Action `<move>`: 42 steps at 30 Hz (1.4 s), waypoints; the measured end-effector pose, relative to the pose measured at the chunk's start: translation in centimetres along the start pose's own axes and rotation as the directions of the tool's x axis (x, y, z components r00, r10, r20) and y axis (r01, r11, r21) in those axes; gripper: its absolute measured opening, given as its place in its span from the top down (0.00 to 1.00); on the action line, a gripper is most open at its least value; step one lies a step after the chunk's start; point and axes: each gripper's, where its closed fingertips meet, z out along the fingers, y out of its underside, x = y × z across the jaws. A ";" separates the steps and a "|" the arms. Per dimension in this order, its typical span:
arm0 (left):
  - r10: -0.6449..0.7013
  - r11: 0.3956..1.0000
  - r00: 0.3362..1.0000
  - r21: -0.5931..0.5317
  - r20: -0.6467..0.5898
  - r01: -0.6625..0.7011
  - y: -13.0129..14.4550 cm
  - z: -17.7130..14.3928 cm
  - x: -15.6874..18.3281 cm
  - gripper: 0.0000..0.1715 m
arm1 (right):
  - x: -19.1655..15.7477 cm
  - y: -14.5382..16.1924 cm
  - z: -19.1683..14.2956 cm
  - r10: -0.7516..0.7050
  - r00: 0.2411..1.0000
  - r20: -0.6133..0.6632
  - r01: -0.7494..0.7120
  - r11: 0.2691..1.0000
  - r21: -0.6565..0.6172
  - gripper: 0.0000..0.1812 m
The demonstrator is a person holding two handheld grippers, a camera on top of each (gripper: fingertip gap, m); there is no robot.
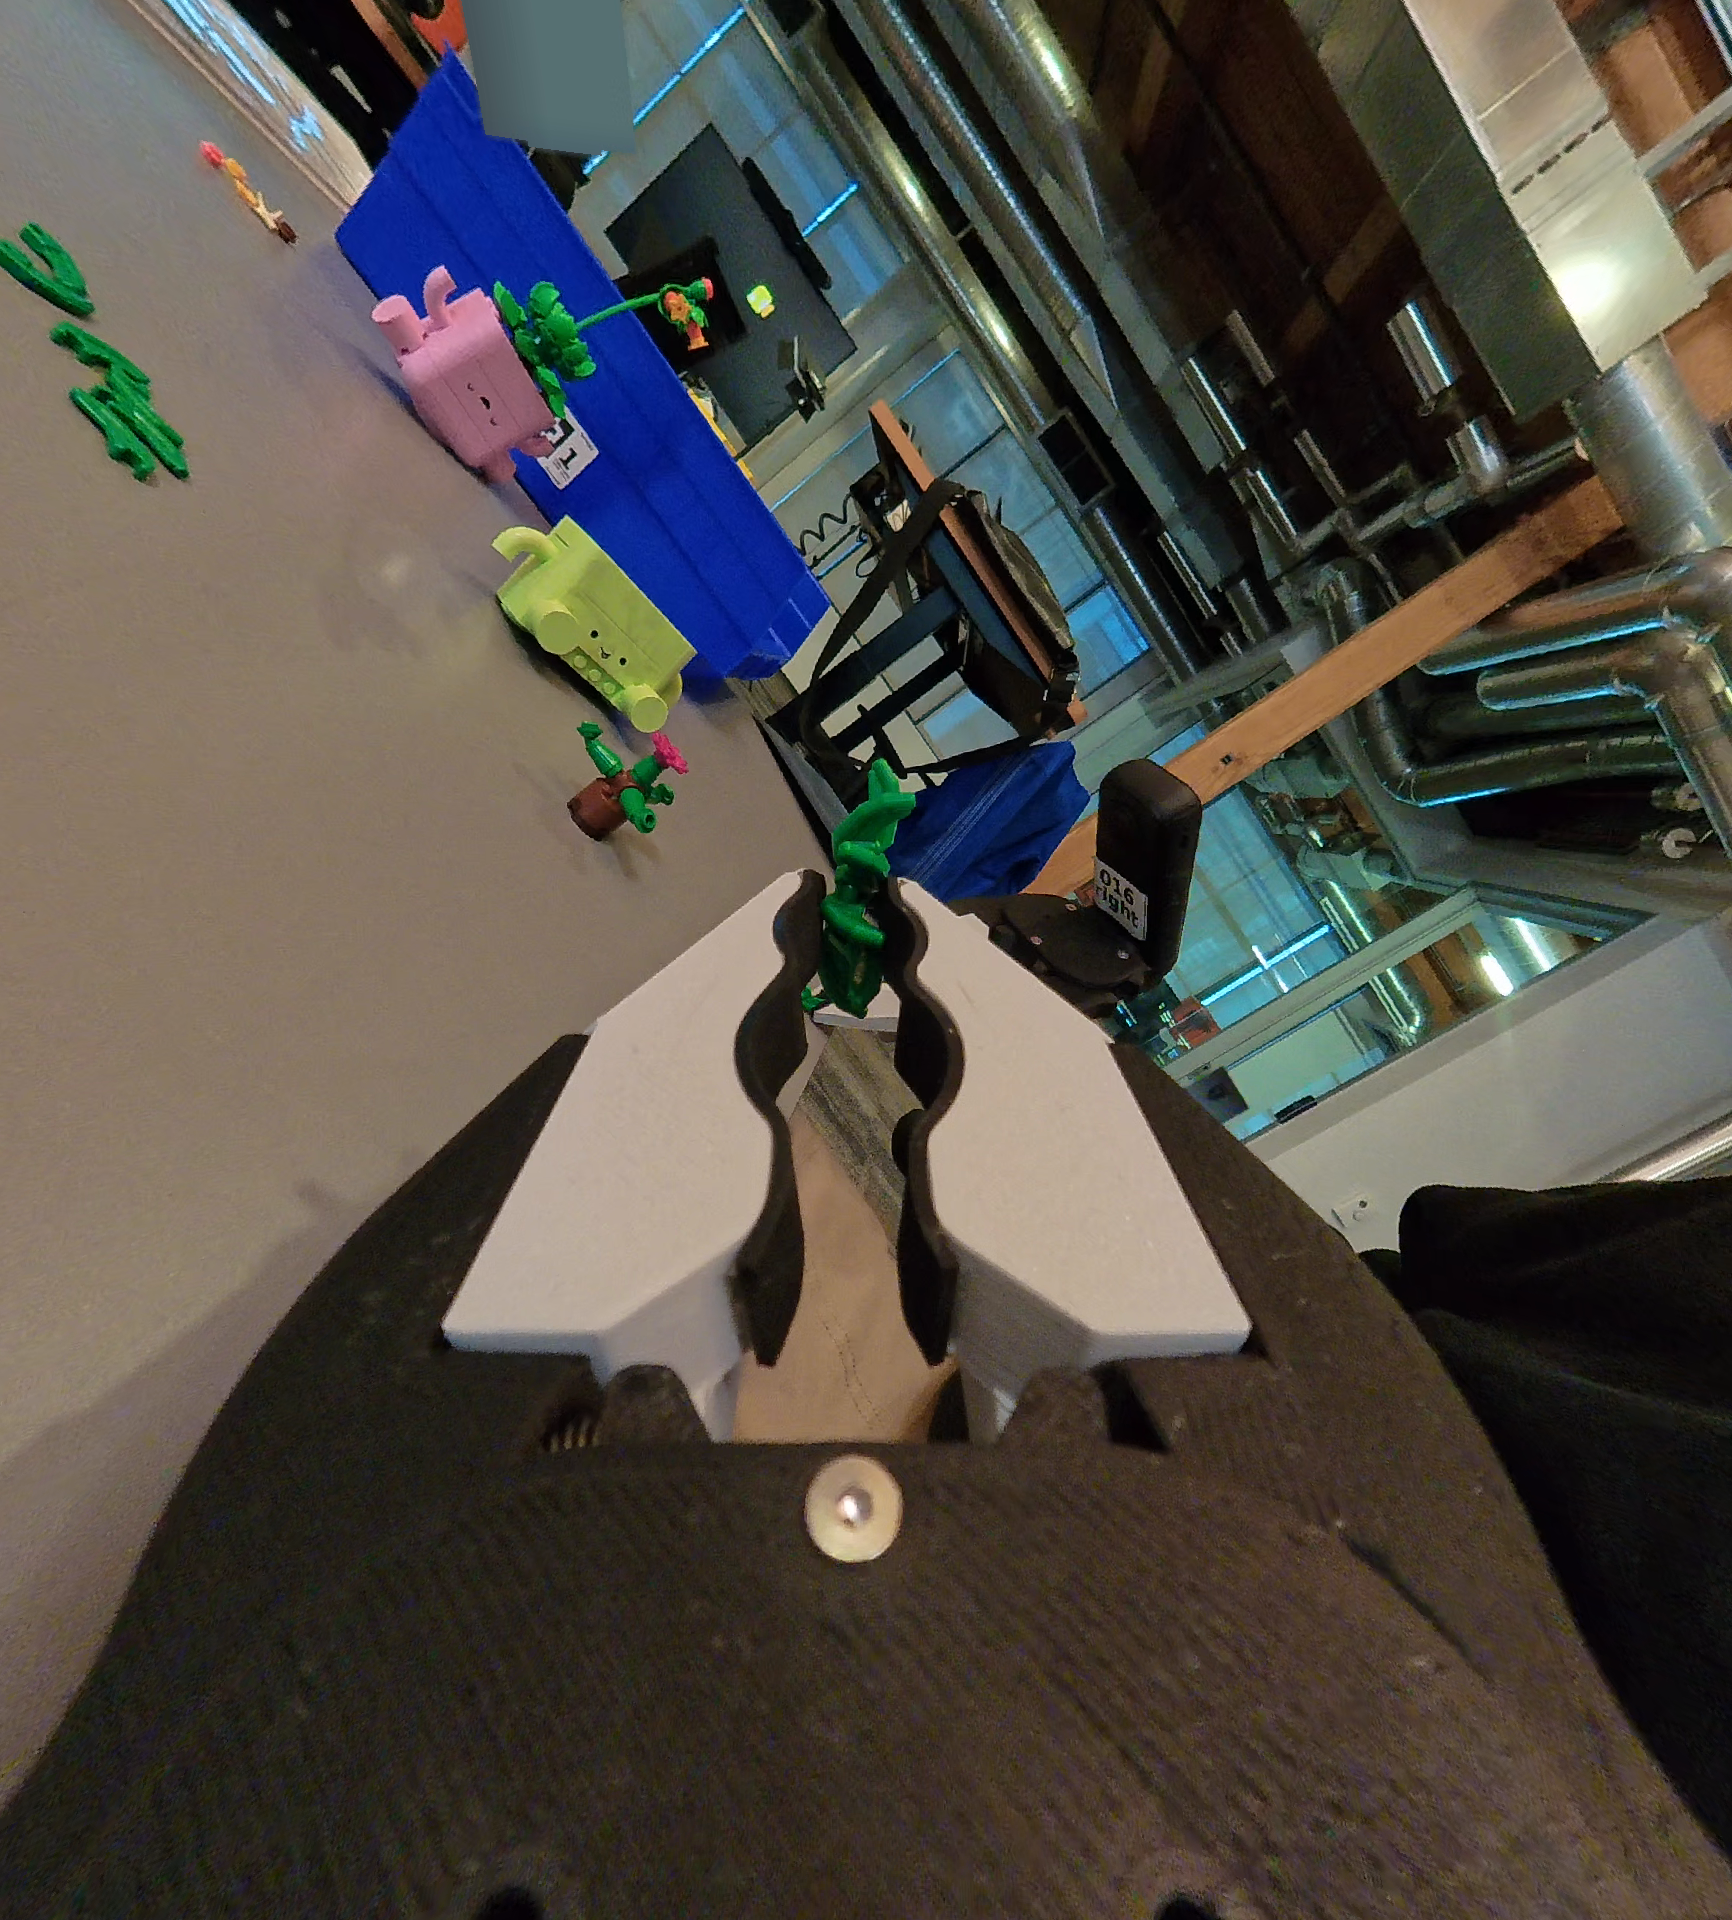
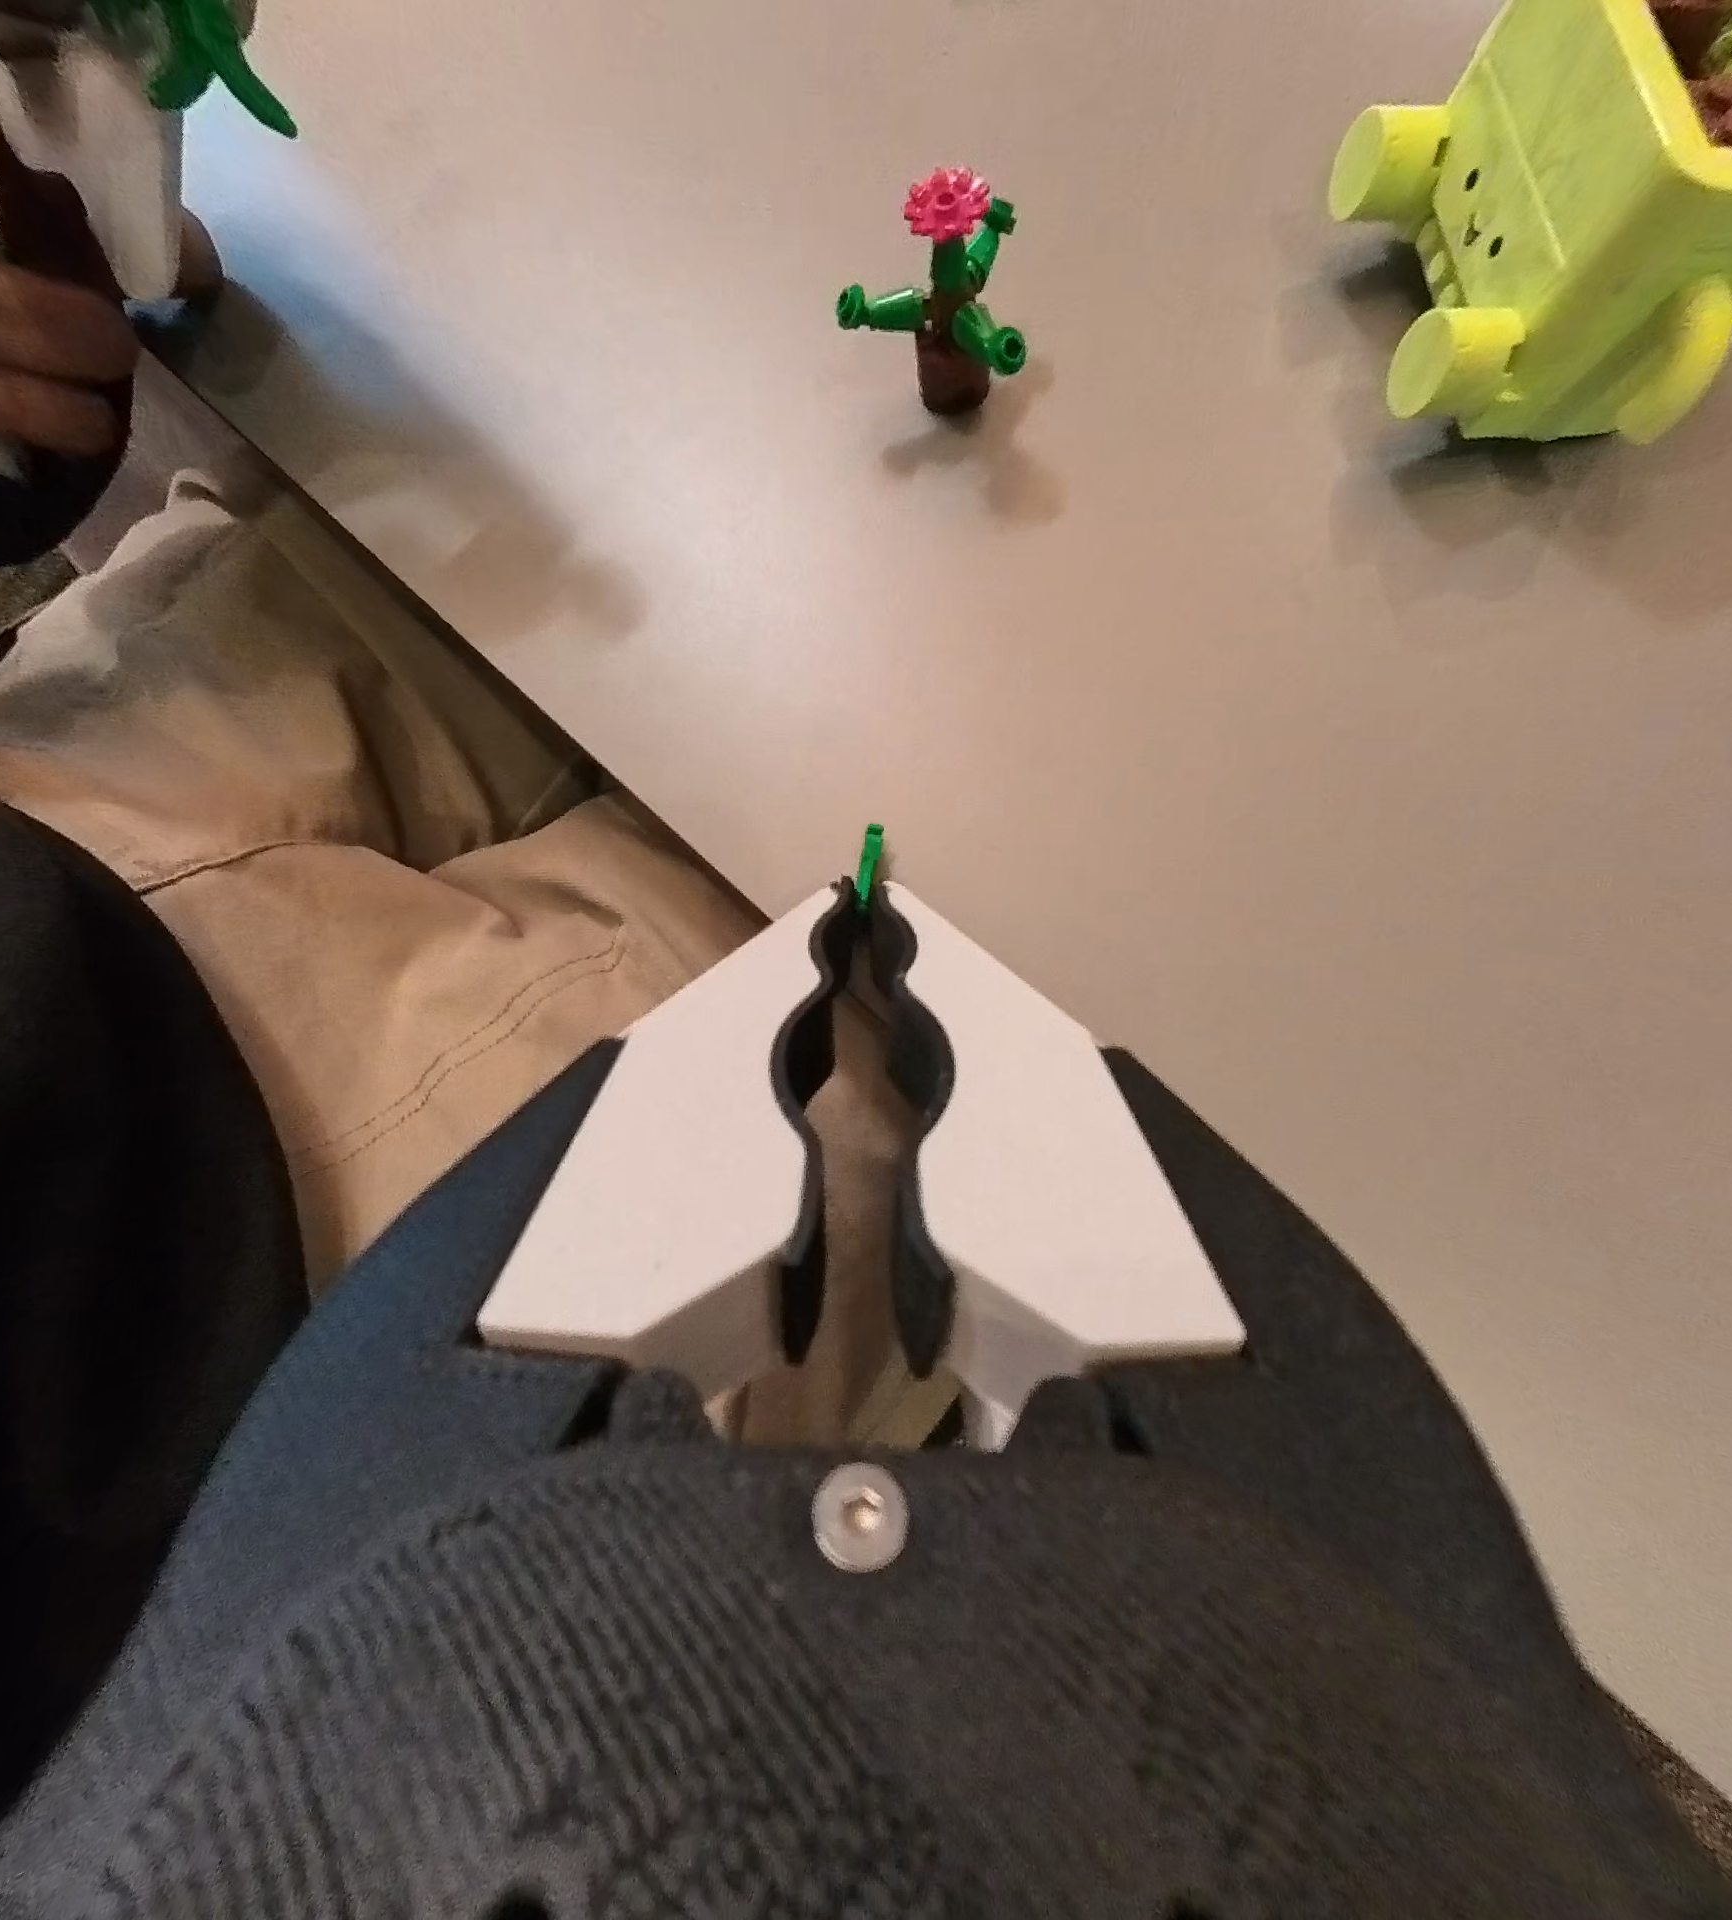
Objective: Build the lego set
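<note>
Pinching leafy green stem (image 1: 857,904), left gripper (image 1: 846,914) jaws hang beyond bench (image 2: 1257,675) edge; right gripper (image 2: 864,904) jaws clamp thin green piece (image 2: 869,857), mostly hidden.

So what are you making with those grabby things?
A person is building a Lego plant set with a gripper in each hand. The left gripper is shut on a leafy green stem, held off the table edge. The right gripper pinches a tiny green piece. A small cactus and a lime pot stand on the table.
</note>
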 end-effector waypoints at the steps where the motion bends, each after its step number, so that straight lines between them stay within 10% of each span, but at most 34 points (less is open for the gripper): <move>1: 0.000 1.000 1.000 0.001 0.000 0.000 0.0 0.0 0.0 0.95 | 0.0 0.0 0.0 -0.007 1.000 0.000 0.007 1.000 0.000 1.00; 42: -0.002 1.000 1.000 -0.003 -0.003 0.002 0.1 0.2 0.0 0.95 | -1.5 0.4 -0.1 -0.159 0.986 -0.057 0.157 0.987 -0.031 0.98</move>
